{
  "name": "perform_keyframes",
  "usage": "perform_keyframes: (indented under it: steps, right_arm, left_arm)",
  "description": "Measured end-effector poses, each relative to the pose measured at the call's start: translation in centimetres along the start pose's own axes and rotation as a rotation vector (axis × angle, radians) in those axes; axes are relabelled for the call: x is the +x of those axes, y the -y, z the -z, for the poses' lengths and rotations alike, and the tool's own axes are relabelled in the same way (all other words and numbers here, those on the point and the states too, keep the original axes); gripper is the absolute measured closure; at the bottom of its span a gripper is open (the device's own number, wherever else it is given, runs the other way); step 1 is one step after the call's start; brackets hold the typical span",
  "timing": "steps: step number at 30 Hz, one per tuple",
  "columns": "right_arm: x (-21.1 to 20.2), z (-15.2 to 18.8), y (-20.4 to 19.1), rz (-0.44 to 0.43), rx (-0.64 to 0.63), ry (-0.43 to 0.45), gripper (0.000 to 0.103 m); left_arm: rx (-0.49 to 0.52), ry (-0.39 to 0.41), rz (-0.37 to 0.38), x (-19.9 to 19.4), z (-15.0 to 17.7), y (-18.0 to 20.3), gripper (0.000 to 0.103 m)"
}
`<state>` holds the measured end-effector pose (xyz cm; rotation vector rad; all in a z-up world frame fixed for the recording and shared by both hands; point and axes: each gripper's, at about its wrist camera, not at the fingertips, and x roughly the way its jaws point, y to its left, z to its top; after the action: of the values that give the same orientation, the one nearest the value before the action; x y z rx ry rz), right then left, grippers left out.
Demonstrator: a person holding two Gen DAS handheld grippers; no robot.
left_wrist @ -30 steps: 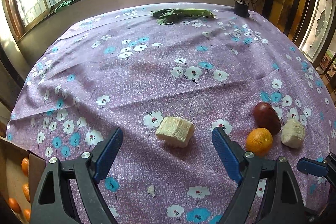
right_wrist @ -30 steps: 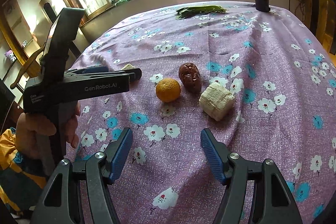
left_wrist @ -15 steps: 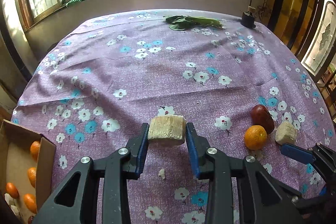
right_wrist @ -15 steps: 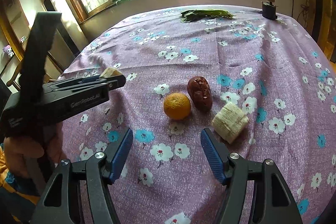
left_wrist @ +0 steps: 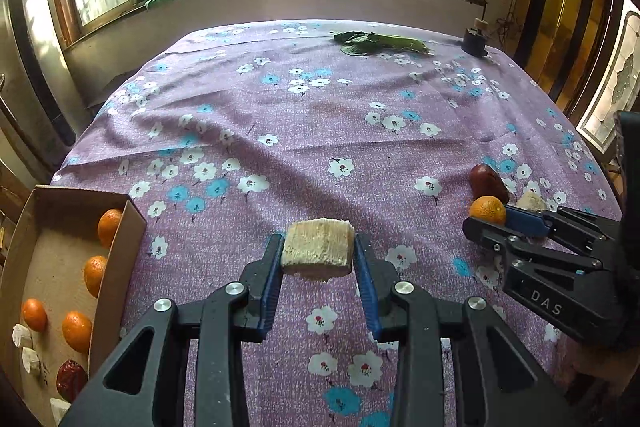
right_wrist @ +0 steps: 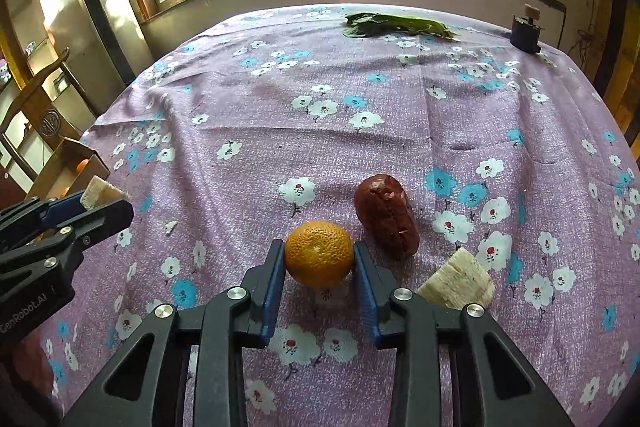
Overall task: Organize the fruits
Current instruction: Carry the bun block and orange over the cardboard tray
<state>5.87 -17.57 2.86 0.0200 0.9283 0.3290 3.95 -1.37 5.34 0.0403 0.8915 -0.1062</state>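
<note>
My left gripper (left_wrist: 318,259) is shut on a pale fibrous cut fruit chunk (left_wrist: 318,245) and holds it above the purple flowered tablecloth (left_wrist: 304,131). My right gripper (right_wrist: 319,263) is shut on an orange (right_wrist: 319,253), which rests on or just above the cloth. A dark red date-like fruit (right_wrist: 386,215) and a second pale chunk (right_wrist: 456,283) lie just right of the orange. In the left wrist view the right gripper (left_wrist: 504,223) is at the right with the orange (left_wrist: 487,209). The left gripper (right_wrist: 100,203) shows at the left of the right wrist view.
A cardboard box (left_wrist: 124,223) at the table's left edge holds several oranges (left_wrist: 76,331), pale chunks and a red fruit. Green leaves (left_wrist: 380,43) and a small dark object (left_wrist: 474,41) lie at the far edge. A wooden chair (right_wrist: 44,87) stands at the left.
My left gripper closed on the pale chunk and lifted it. My right gripper moved forward and closed on the orange.
</note>
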Motion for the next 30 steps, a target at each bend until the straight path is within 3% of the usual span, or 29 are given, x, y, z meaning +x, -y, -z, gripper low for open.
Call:
perform_keyframes:
  steps: [10,30]
  right_arm:
    - [-4.2,2.6,-3.7,-0.08,-0.026,0.044,0.067]
    - [-4.9,3.7,-12.3,-0.163,-0.157,0.041,0.067]
  left_arm:
    - [-0.013,0.035,-0.056,-3.0,2.8,-1.9,0.069]
    - [-0.077,0.097,-0.158,-7.4,6.4,-7.7,0.069]
